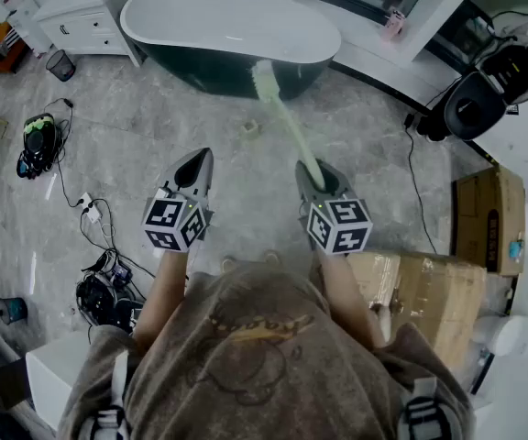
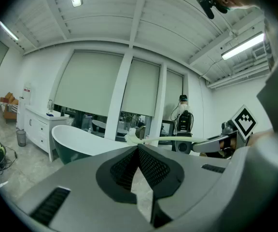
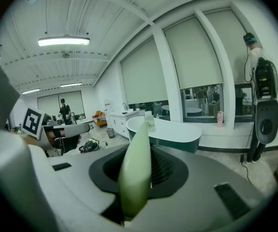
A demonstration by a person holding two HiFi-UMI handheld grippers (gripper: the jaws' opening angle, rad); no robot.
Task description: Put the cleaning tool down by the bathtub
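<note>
Two grippers: my right gripper (image 1: 313,176) clamps the pale green brush (image 1: 287,122), which points toward the bathtub (image 1: 232,26); my left gripper (image 1: 201,159) is closed and empty.

A pale green long-handled brush (image 1: 289,126) slants toward the white, dark-sided bathtub (image 1: 200,73), bristles near its rim.

Right claw (image 1: 311,170) holds brush (image 1: 283,119) toward the bathtub (image 1: 230,24).

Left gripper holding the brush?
No, the left gripper is shut on nothing; the right gripper clamps the green brush.
</note>
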